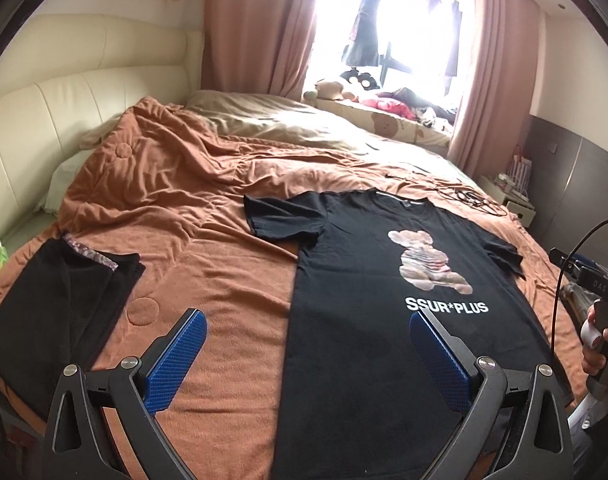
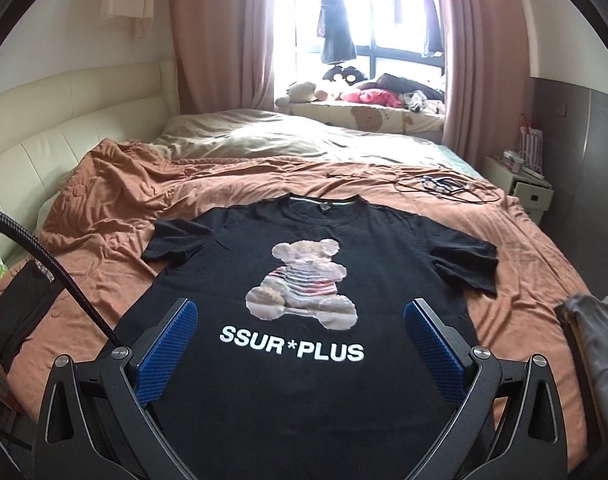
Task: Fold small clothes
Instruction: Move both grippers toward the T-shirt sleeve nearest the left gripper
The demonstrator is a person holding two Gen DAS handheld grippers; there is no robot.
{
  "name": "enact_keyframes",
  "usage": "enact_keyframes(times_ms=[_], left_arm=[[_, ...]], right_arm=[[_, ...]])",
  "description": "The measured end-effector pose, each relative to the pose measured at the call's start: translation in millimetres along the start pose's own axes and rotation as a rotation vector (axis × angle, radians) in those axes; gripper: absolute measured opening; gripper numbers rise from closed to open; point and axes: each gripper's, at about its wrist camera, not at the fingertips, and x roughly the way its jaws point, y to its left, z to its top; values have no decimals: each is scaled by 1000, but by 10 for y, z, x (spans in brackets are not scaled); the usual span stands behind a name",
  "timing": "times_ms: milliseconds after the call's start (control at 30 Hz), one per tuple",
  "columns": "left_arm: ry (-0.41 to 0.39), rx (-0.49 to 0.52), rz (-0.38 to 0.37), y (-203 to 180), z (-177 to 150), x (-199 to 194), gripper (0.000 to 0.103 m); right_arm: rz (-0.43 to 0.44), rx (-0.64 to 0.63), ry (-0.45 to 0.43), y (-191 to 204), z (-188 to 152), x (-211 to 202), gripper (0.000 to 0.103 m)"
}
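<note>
A black T-shirt (image 1: 364,280) with a teddy bear print and "SSUR*PLUS" lettering lies flat, face up, on the orange bedspread (image 1: 184,208); it also shows in the right wrist view (image 2: 304,264). My left gripper (image 1: 306,326) is open and empty, hovering over the shirt's left lower edge. My right gripper (image 2: 300,316) is open and empty, above the shirt's lower middle. A folded black garment (image 1: 52,300) lies at the left of the bed, also seen in the right wrist view (image 2: 24,300).
A cream headboard (image 1: 64,92) runs along the left. Cables (image 2: 444,188) lie on the bed beyond the shirt. A grey garment (image 2: 596,344) sits at the bed's right edge. A nightstand (image 2: 520,184) stands at the right. Plush toys (image 2: 324,90) lie on the window seat.
</note>
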Motion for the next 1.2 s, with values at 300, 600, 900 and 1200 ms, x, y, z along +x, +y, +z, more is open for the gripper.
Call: enact_keyframes(times_ms=[300, 600, 900, 1200], left_arm=[[53, -48, 77, 208, 182, 515, 102], [98, -79, 116, 443, 363, 1009, 101], [133, -105, 97, 709, 667, 1597, 86], [191, -99, 56, 889, 1031, 2315, 73]], right_arm=[[73, -19, 56, -108, 217, 616, 103], [140, -8, 108, -191, 375, 1129, 103], [171, -20, 150, -110, 531, 1673, 103], [249, -24, 173, 53, 739, 2293, 84]])
